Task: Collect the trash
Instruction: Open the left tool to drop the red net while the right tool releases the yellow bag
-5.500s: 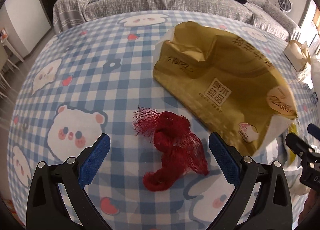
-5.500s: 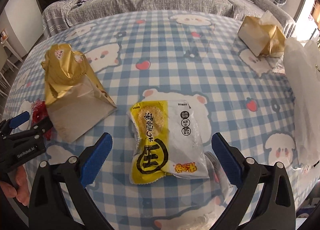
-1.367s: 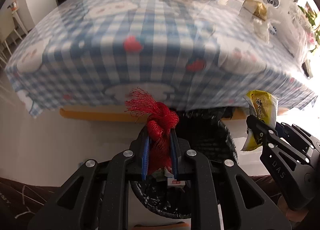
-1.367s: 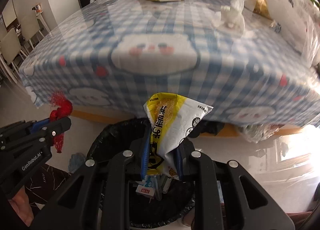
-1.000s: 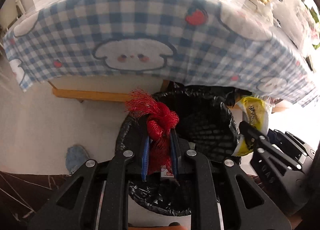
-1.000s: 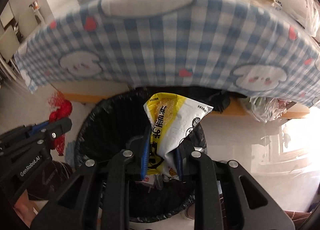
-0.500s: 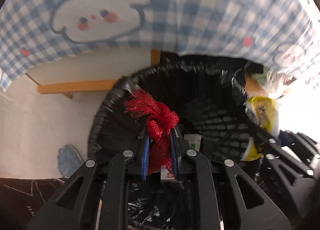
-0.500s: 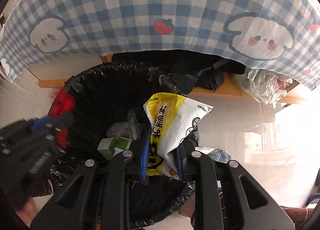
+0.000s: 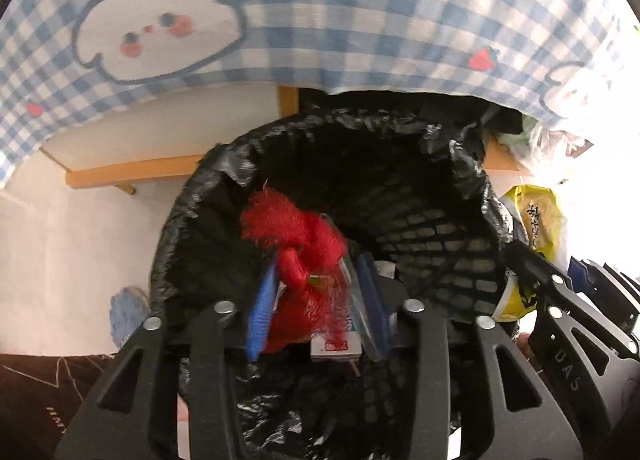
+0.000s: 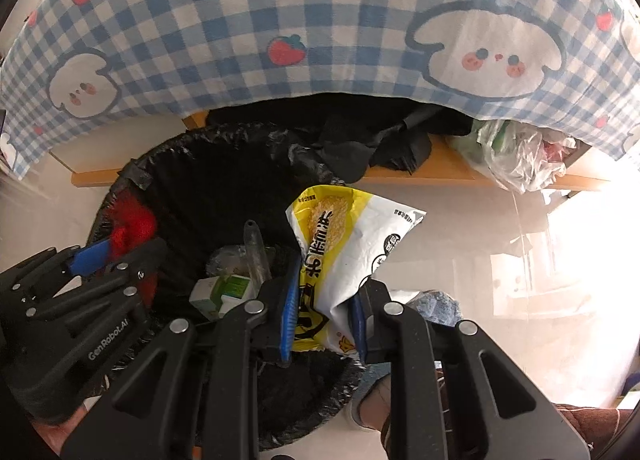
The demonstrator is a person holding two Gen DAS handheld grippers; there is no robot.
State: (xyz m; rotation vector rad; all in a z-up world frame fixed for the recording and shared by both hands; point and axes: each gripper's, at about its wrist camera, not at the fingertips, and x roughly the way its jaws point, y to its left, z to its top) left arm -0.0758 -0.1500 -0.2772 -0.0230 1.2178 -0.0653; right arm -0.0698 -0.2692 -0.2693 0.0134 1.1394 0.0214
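Left hand-held gripper [image 9: 316, 300] jaws are opening over the bin [image 9: 240, 164], letting the red net [image 9: 298, 244] drop, one down; right hand-held gripper [image 10: 324, 312] clamps the yellow wrapper [image 10: 340, 248].

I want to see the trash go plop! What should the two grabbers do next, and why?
Probably just let go. The left gripper hangs over the black-lined bin, its jaws opening around the red mesh net, so it should finish opening. The right gripper, clamped on the yellow snack wrapper above the same bin, should likely open next.
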